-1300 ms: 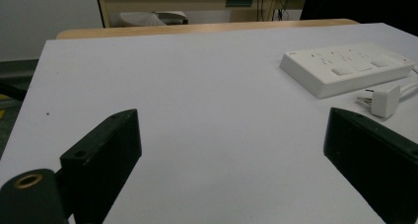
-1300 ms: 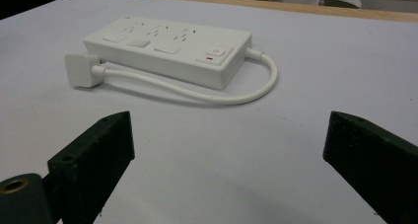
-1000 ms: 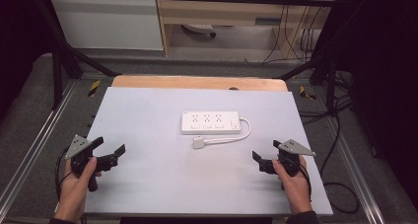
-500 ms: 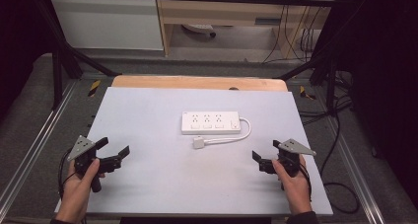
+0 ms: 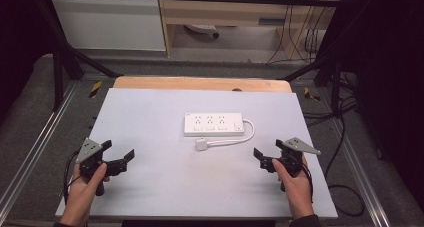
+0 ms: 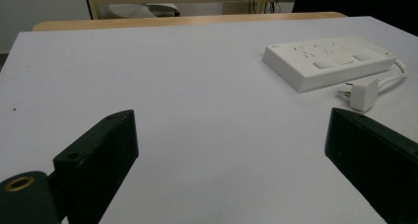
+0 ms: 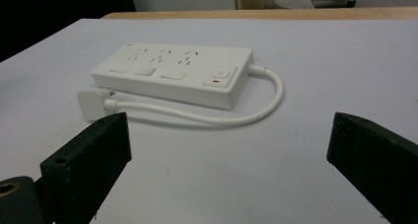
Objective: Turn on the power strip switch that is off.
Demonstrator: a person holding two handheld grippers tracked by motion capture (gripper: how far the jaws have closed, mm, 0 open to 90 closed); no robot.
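A white power strip (image 5: 213, 124) lies flat near the middle of the white table (image 5: 150, 112). Its short cable (image 5: 248, 135) loops round to a white plug (image 5: 201, 145) lying just in front of it. My left gripper (image 5: 119, 149) stands open at the near left of the table, held in a hand, with nothing between its jaws. My right gripper (image 5: 267, 149) is open too at the near right, also held in a hand. The left gripper view has the strip (image 6: 328, 61) and plug (image 6: 364, 93) ahead to the right of my open left gripper (image 6: 231, 118). In the right gripper view the strip (image 7: 172, 73) lies ahead of my open right gripper (image 7: 230, 123).
A wooden strip (image 5: 200, 83) runs along the table's far edge. Black frame bars (image 5: 60, 62) and metal rails (image 5: 30, 147) flank the table. Cables (image 5: 345, 137) hang off to the right. A white cabinet (image 5: 110, 22) stands behind.
My left gripper has shifted slightly to the right, toward the table's middle. The right gripper, strip and plug have stayed put.
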